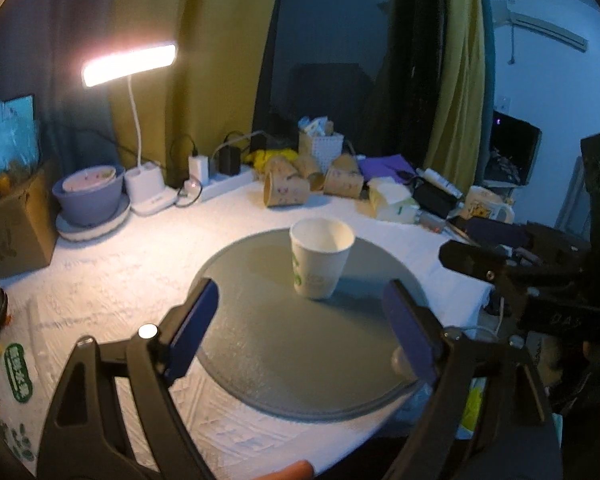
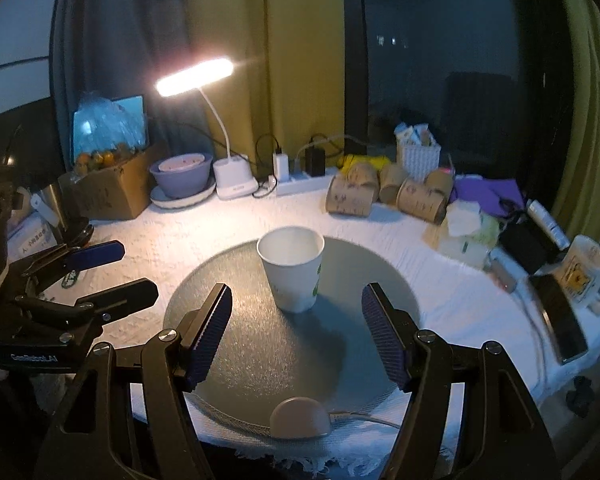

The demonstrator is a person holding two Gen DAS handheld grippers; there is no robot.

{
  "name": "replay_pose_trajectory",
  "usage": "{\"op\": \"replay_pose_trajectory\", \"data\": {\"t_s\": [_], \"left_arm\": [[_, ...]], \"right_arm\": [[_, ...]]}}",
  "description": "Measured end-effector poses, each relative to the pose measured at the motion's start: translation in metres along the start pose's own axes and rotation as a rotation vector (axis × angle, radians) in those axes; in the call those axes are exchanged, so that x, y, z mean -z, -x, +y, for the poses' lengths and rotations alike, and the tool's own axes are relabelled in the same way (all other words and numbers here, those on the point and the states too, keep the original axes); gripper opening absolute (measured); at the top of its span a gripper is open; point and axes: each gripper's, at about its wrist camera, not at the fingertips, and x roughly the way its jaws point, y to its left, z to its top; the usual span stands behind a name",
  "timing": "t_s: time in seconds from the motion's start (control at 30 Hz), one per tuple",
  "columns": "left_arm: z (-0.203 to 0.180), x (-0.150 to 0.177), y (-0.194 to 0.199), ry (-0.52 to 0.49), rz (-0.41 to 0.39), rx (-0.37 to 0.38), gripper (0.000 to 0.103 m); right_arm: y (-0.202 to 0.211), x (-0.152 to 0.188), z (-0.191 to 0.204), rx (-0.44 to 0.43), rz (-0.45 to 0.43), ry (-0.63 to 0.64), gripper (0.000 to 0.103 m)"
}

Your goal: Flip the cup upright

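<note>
The round grey mat [image 2: 260, 344] carries the white paper cup [image 2: 294, 274] near its middle, and the cup stands with its mouth up and its long axis vertical, so the flip seems finished. The left gripper [image 1: 306, 326] and the right gripper [image 2: 296, 334] both gape wide, holding nothing, and the next move is probably only to draw back.

both wrist views face the cup [image 1: 322, 258] closely, sharing it.
</note>
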Motion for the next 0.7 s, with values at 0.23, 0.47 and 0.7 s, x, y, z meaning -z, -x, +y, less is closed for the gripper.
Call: {"op": "replay_pose_trajectory", "data": {"t_s": [0.23,0.47,0.7], "left_arm": [[-0.006,-0.016,0.027,-0.005,-0.083,0.02,0.085],[-0.014,-0.031,0.051,-0.01,-0.16,0.012,0.086],[-0.016,-0.038,0.071,-0.011,-0.225,-0.027,0.086]], "right_arm": [[0.03,-0.012,0.004,0.021,-0.064,0.024,0.071],[0.057,-0.021,0.009,0.048,-0.116,0.048,0.077],[0.084,-0.03,0.011,0.06,-0.178,0.039,0.077]]}}
